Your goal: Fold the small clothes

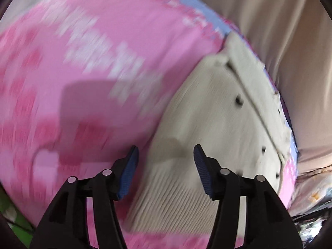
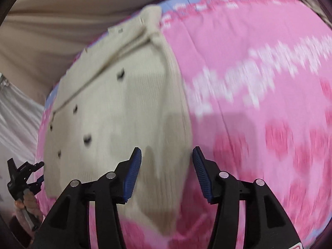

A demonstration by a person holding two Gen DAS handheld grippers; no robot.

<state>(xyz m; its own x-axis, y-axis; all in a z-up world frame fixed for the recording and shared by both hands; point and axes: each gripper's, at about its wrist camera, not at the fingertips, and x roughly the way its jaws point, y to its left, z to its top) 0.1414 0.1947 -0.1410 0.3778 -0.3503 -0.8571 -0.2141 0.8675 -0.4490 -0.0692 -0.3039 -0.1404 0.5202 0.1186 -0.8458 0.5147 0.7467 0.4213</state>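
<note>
Left gripper [image 1: 166, 171] and right gripper [image 2: 167, 173]: blue-padded fingers spread, holding nothing, each poised over the cream ribbed garment [image 1: 209, 128] with small dark dots. The garment lies flat on a pink patterned bedspread [image 1: 83, 62], near its blue edge; both views blurred.

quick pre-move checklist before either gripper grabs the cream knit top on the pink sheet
1. Left gripper jaws apart and holding nothing: ok.
2. Right gripper jaws apart and holding nothing: ok.
3. Cream knit top lying on the pink sheet, in front of both grippers: ok.
4. Top spread flat, no bunching: not ok, a thick fold runs along its edge by the pink sheet.
5. Exact hem and sleeve positions: cannot tell, both views are motion-blurred.
6. Grippers apart from each other: ok, the left one shows at the right view's far left edge.
</note>
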